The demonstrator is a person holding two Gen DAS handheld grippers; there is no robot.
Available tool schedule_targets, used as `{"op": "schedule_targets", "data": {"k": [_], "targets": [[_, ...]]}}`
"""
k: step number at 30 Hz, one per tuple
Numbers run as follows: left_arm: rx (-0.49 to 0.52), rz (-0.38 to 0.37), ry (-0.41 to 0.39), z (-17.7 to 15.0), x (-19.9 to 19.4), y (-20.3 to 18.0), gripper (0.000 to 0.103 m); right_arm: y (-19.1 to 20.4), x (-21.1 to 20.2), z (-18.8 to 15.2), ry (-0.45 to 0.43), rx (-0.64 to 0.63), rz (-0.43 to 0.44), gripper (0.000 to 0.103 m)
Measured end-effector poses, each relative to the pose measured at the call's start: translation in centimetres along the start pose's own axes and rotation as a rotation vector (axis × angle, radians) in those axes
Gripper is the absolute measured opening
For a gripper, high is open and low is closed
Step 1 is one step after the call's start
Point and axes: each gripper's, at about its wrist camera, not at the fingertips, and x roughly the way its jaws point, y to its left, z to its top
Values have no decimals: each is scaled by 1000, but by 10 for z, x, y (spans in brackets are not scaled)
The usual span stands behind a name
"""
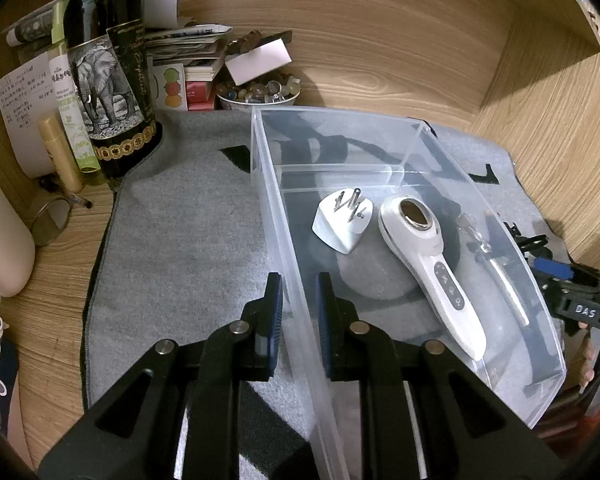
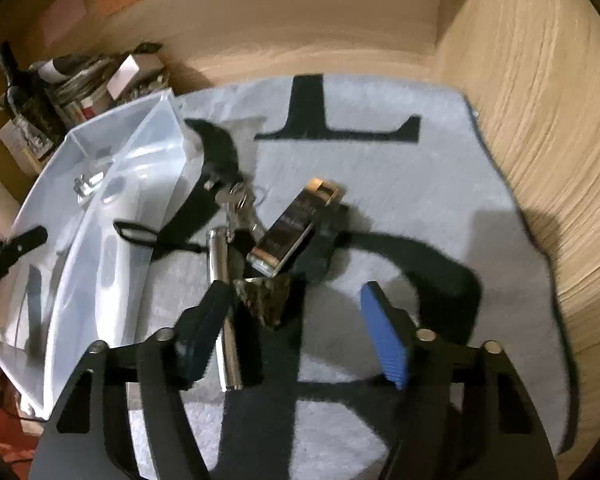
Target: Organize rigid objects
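Left gripper (image 1: 298, 300) is clamped on the near side wall of the clear plastic bin (image 1: 416, 140), one blue pad outside the wall, one inside. The bin sits on a grey mat (image 1: 180, 240) with black markings, on a wooden desk (image 1: 380, 60).

In the bin's near compartment: a white plug adapter (image 1: 342, 222) with prongs up, just beside it a white handheld device (image 1: 432, 268) with a round head and a row of buttons on the handle, lying lengthwise. A slim silvery item (image 1: 504, 280) lies along the far wall; too small to identify. The compartment behind the divider looks bare.

Right gripper (image 2: 300, 320) hangs over the mat outside the bin, jaws apart, nothing pinched. The view is motion-blurred. Under and ahead of it lies a loose cluster: a chrome cylinder (image 2: 224, 280) running under the left finger, a bunch of keys (image 2: 236, 200) at its far end, a dark glossy rectangular box (image 2: 292, 232) with gold ends lying tilted, and a rough dark stone-like lump (image 2: 266, 300) between the fingers, not gripped. A black strap (image 2: 172, 224) trails toward the bin.

Back-left corner of the desk holds clutter: a dark wine bottle (image 1: 108, 80) with an elephant label, stacked papers (image 1: 188, 48), a bowl of pebbles (image 1: 256, 92).
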Motion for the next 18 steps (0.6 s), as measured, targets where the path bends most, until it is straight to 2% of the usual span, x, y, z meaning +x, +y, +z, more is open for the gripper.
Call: {"op": "schedule_targets", "data": {"k": [1,7,18], "targets": [[0,1,0,0,0,0,16,0,3,0,7,0,6,51],[-1,2,0,-1,-1,0,16,3,14,0,10,-1,34,28],[-1,1,0,-1,-1,-1,16,12,-24,11,-112,-37,11,28]]}}
